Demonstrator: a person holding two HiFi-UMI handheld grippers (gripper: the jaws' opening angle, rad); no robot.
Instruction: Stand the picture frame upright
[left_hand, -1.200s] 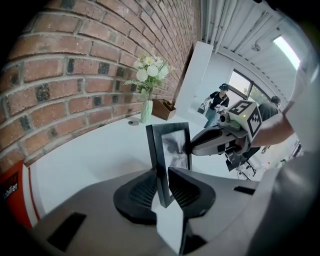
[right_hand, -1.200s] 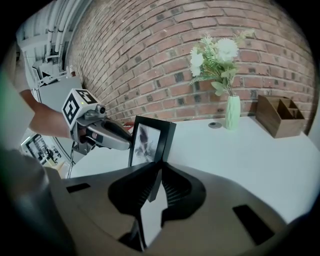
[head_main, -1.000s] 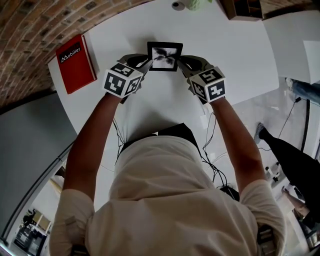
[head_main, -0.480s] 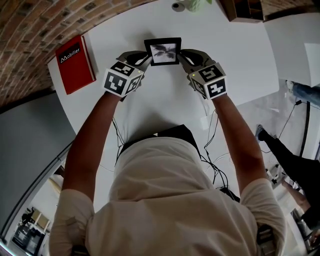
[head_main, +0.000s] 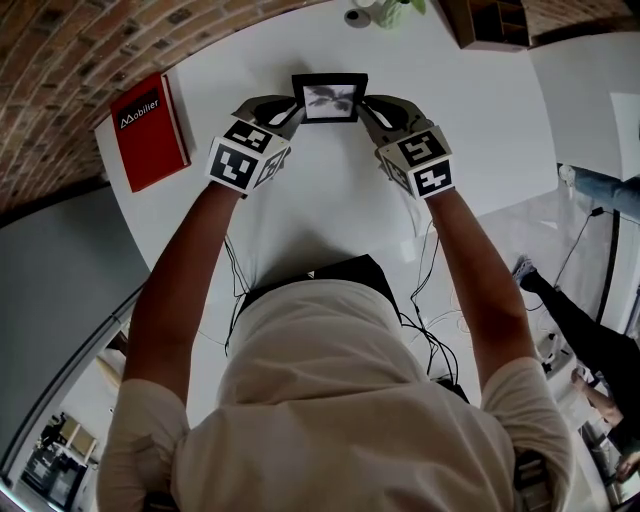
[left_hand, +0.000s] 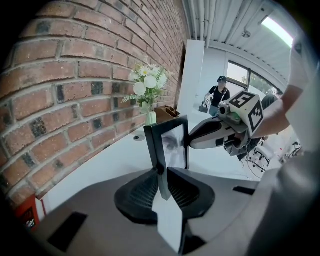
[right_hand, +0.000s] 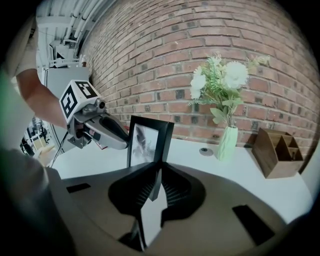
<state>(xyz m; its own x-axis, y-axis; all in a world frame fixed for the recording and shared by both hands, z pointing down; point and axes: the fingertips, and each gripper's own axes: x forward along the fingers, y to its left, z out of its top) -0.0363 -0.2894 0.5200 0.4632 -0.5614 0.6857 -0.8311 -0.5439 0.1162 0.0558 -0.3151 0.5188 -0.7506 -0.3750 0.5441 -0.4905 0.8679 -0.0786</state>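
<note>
Together we held the picture frame (head_main: 329, 97) from both sides, over the far part of the white table (head_main: 480, 120), near the brick wall (right_hand: 200, 45). Our left gripper (head_main: 292, 110) was clenched on the frame's left edge. In the left gripper view the black moulding ran straight down between the two ribbed pads, and those jaws had just been closing on it. Our right gripper (head_main: 364, 108) was clamped on the frame's right edge, with the dark moulding pinched between its pads in the right gripper view.

The frame stood close to upright, its glass and grey, blurry print facing back towards us. From the head view it looked strongly foreshortened. We could not tell whether its lower edge touched the table, because the jaws hid it in both gripper views.

A red book (head_main: 150, 125) lay flat near the table's left edge, well apart from the frame. Beyond the frame, against the wall, stood a pale green vase (right_hand: 227, 142) of white flowers (right_hand: 222, 80). A small round disc (right_hand: 205, 151) lay just beside the vase on the tabletop, and a wooden organiser (right_hand: 277, 150) stood further to the right. In the left gripper view a person (left_hand: 217, 95) stood far off in the room behind.
</note>
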